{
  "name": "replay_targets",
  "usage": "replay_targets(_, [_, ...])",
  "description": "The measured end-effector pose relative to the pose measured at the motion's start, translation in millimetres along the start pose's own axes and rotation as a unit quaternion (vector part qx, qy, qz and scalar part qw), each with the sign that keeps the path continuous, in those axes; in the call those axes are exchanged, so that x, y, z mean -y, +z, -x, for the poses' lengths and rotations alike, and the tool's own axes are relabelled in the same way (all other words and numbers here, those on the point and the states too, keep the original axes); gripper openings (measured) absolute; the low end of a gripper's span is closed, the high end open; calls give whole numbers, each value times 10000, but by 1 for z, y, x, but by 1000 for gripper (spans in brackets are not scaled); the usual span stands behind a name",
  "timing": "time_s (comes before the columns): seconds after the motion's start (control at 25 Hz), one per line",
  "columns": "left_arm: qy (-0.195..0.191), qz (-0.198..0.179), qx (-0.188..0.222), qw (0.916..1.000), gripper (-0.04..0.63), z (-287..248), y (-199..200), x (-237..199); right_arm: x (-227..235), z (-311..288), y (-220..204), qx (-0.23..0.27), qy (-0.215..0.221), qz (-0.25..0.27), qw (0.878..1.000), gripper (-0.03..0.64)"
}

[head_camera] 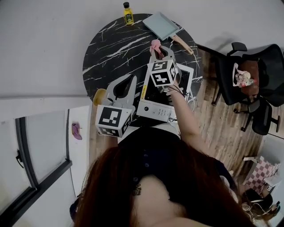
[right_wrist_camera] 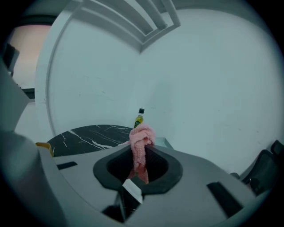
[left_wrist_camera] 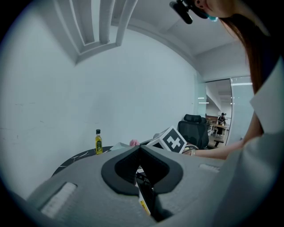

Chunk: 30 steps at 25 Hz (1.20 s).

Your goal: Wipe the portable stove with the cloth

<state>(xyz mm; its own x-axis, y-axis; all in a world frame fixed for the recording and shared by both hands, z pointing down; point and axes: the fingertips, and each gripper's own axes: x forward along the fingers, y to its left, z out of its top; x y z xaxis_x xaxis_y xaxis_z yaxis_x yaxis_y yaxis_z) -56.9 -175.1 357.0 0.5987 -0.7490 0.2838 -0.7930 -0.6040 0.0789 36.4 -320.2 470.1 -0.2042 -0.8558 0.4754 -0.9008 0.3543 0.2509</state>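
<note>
Your right tool [right_wrist_camera: 141,150] is clamped on the pink cloth [right_wrist_camera: 142,134], which bunches up above the jaw tips with a tail hanging down between them. In the head view that tool is held over the far side of the portable stove [head_camera: 156,110], with the cloth at its tip above the stove's back edge; whether the cloth touches the stove you cannot tell. The stove, white-fronted with a dark top, sits at the near edge of the round black marbled counter [head_camera: 108,42], right in front of you. Your left tool [head_camera: 132,80] has its jaws together with nothing gripped, and it hovers just to the left of the stove. A yellow bottle [head_camera: 128,13] stands at the counter's far edge, and a square grey pan [head_camera: 160,25] lies near it to the right, its wooden handle pointing right
</note>
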Motion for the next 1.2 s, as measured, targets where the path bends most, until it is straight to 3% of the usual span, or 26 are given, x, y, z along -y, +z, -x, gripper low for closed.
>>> replay_targets(0.48, [-418,-235,329,9983,12,22,12,30,10,81,20,548,-430,-488,9964,64])
replay_targets(1.2, [-1165,-377,521,9911,12,70,2,67,-8,188,12,883,-1057,-1094,9844,66])
